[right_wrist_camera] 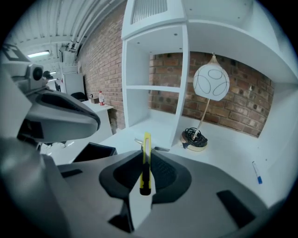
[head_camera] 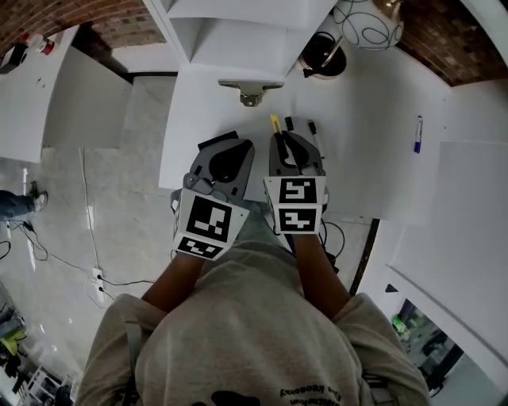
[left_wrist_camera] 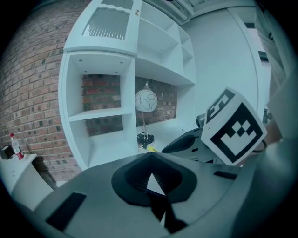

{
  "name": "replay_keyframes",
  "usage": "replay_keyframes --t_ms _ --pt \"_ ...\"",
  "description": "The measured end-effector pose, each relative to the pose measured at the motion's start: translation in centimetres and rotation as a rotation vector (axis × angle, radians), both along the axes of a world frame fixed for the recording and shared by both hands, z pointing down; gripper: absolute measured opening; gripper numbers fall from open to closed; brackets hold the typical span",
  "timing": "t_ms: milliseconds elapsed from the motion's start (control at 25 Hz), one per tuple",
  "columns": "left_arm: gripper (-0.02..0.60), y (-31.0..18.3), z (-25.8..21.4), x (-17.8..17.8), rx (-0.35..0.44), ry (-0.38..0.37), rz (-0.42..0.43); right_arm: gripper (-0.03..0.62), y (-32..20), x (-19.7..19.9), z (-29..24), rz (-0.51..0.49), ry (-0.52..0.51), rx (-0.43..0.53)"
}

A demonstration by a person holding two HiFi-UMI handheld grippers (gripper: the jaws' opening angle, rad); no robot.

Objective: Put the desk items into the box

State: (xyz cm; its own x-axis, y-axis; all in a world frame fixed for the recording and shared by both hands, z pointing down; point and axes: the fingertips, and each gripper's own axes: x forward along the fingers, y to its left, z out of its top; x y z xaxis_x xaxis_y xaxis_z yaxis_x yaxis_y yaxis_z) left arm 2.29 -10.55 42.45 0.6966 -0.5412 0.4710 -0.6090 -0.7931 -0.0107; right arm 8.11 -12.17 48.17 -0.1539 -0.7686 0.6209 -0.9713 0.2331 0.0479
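Observation:
My right gripper (head_camera: 287, 145) is held above the white desk (head_camera: 373, 166), shut on a yellow and black utility knife (right_wrist_camera: 145, 163) that stands upright between its jaws. The knife's yellow tip (head_camera: 275, 123) sticks out ahead of the jaws. To its left my left gripper (head_camera: 229, 155) hovers with its jaws meeting at the tip and nothing between them. A black box (right_wrist_camera: 93, 151) sits on the desk under the left gripper, and only its edge (head_camera: 217, 141) shows in the head view. Two dark pens (head_camera: 312, 128) lie just beyond the right gripper. A blue marker (head_camera: 417, 134) lies far right.
A white shelf unit (head_camera: 238, 36) stands at the back of the desk, with a metal clip (head_camera: 251, 90) in front of it. A globe lamp (head_camera: 367, 24) with a coiled cable (head_camera: 324, 55) at its base stands back right. The desk's left edge drops to a marble floor (head_camera: 95, 198).

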Motion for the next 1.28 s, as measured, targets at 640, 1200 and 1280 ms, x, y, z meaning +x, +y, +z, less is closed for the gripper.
replay_keyframes --t_ms 640,1200,1280 --pt "0.008 0.7 -3.6 -0.9 0.052 0.057 -0.036 0.061 1.8 -0.3 -6.4 0.020 0.001 0.206" --pt "0.008 0.9 -5.8 -2.5 0.114 0.069 -0.085 0.061 2.4 -1.5 -10.9 0.001 -0.066 0.408" --pt "0.008 0.9 -5.9 -2.8 0.122 0.066 -0.090 0.061 2.5 -1.8 -11.2 -0.005 -0.076 0.424"
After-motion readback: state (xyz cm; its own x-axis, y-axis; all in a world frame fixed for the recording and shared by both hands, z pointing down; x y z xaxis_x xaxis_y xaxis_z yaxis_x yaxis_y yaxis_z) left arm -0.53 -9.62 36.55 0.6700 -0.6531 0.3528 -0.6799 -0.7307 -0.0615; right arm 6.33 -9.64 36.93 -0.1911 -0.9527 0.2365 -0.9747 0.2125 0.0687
